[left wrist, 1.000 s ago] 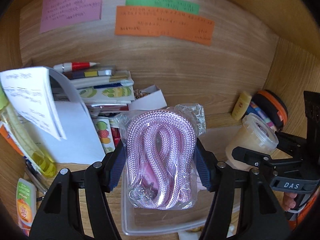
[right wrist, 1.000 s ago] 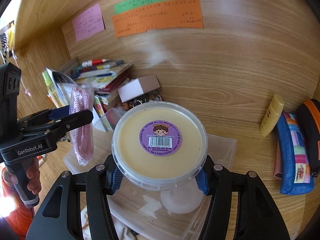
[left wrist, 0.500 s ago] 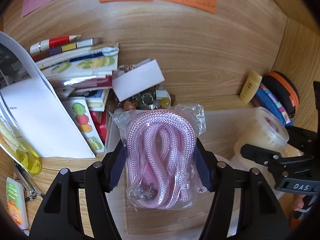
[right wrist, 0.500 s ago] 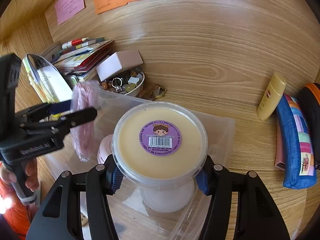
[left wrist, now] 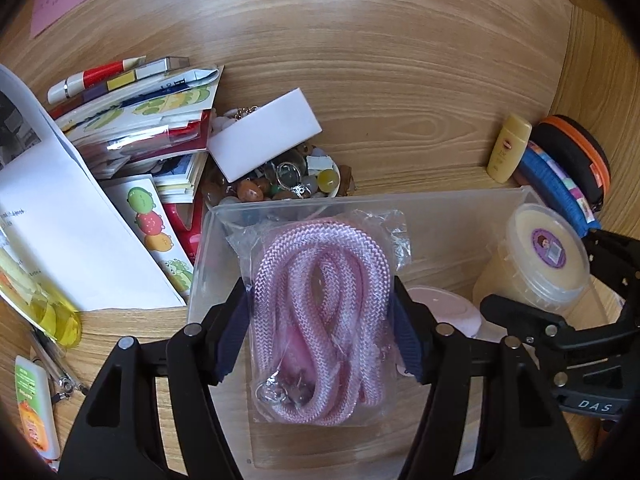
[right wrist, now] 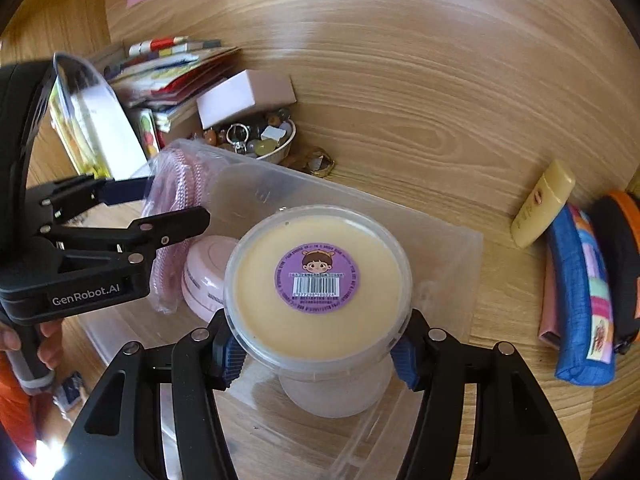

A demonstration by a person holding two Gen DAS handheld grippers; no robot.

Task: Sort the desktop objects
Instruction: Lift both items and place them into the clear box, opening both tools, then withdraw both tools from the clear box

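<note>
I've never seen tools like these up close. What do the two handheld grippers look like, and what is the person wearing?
Both grippers are black plastic with long angular arms, silver screw heads at the joints and ribbed blue pads lining the jaws. The left gripper carries white "GenRobot.AI" lettering on its body and sits on a dark handle with a grey band. The right gripper shows white letters "DAS". An orange sleeve shows beside the left handle.

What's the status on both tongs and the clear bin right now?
Left tongs shut on bagged pink braided rope. Right tongs shut on round yellow lidded tub. Both over clear plastic bin; pink round case inside.
</note>
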